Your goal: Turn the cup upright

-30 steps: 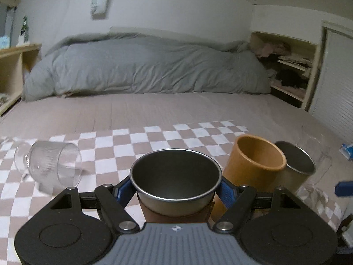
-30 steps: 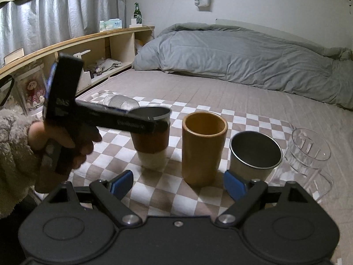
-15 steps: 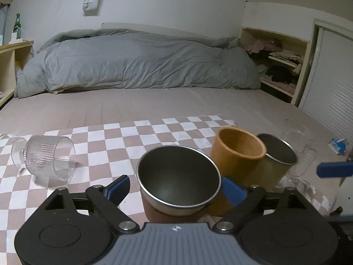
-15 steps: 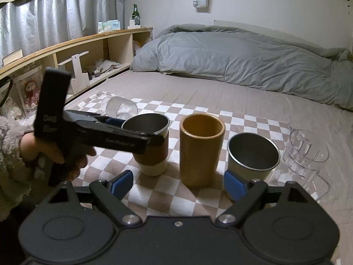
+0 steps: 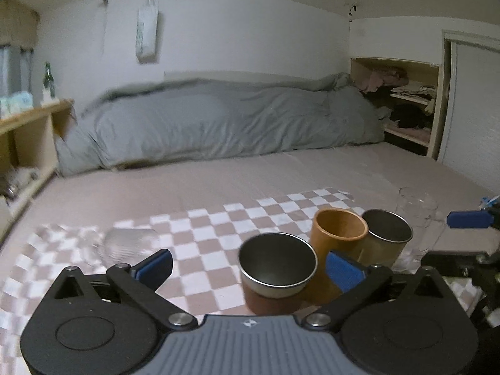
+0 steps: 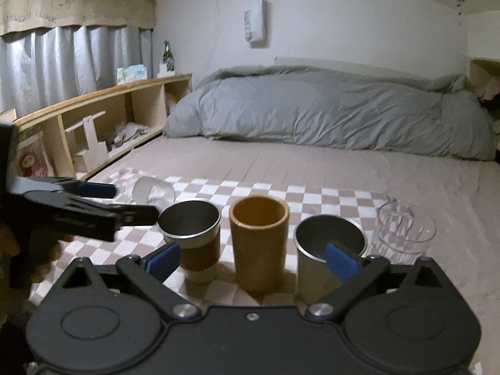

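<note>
Ribbed clear glass cup (image 5: 131, 245), on its side, lower left | your left gripper (image 5: 248, 268) wide, empty; right gripper (image 6: 253, 257) wide, empty | risk: glass rolls if you nudge it.

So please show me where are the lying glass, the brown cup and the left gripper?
lying glass (image 6: 150, 191), right wrist view, ribbed side
brown cup (image 6: 258, 243), right wrist view, front wall
left gripper (image 5: 248, 267), left wrist view, between fingertips

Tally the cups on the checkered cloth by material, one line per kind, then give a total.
Steel cups: 2, the one with a brown sleeve and the plain one.
Clear glass cups: 2, the ribbed one lying on its side and the upright one.
Orange-brown cylindrical cup: 1.
Total: 5.
</note>
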Motion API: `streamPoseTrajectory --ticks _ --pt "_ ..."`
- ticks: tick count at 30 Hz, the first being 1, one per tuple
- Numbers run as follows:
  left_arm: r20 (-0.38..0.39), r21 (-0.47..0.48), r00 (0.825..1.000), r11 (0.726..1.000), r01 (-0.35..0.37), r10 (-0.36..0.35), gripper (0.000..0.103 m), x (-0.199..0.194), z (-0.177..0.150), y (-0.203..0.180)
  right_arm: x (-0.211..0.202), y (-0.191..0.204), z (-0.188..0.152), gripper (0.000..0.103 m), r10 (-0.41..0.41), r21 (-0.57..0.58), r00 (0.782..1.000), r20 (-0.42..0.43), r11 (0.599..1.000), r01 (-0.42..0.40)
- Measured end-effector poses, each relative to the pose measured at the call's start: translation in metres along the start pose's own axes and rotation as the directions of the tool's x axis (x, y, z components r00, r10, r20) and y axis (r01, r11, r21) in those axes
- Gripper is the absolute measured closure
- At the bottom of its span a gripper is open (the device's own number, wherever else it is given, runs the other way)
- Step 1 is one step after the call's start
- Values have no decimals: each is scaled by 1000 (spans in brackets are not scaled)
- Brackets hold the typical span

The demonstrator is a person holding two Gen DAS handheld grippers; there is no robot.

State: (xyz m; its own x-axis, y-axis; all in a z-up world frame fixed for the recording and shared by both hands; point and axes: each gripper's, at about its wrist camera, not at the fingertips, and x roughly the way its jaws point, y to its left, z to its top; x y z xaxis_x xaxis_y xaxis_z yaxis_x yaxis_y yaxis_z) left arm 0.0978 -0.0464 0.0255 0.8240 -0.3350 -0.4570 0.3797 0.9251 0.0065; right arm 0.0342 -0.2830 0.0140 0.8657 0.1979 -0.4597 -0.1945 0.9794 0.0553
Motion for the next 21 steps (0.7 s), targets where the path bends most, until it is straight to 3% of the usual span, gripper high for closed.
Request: streamPoseTrajectory --ticks 4,21 --pt "17 8 998 998 -61 60 0 -22 -1 -4 -5 0 -4 0 -13 12 1000 25 1000 12" --pt "39 -100 985 981 -166 170 0 -74 -41 4 -12 23 -18 0 -34 -12 996 78 999 35"
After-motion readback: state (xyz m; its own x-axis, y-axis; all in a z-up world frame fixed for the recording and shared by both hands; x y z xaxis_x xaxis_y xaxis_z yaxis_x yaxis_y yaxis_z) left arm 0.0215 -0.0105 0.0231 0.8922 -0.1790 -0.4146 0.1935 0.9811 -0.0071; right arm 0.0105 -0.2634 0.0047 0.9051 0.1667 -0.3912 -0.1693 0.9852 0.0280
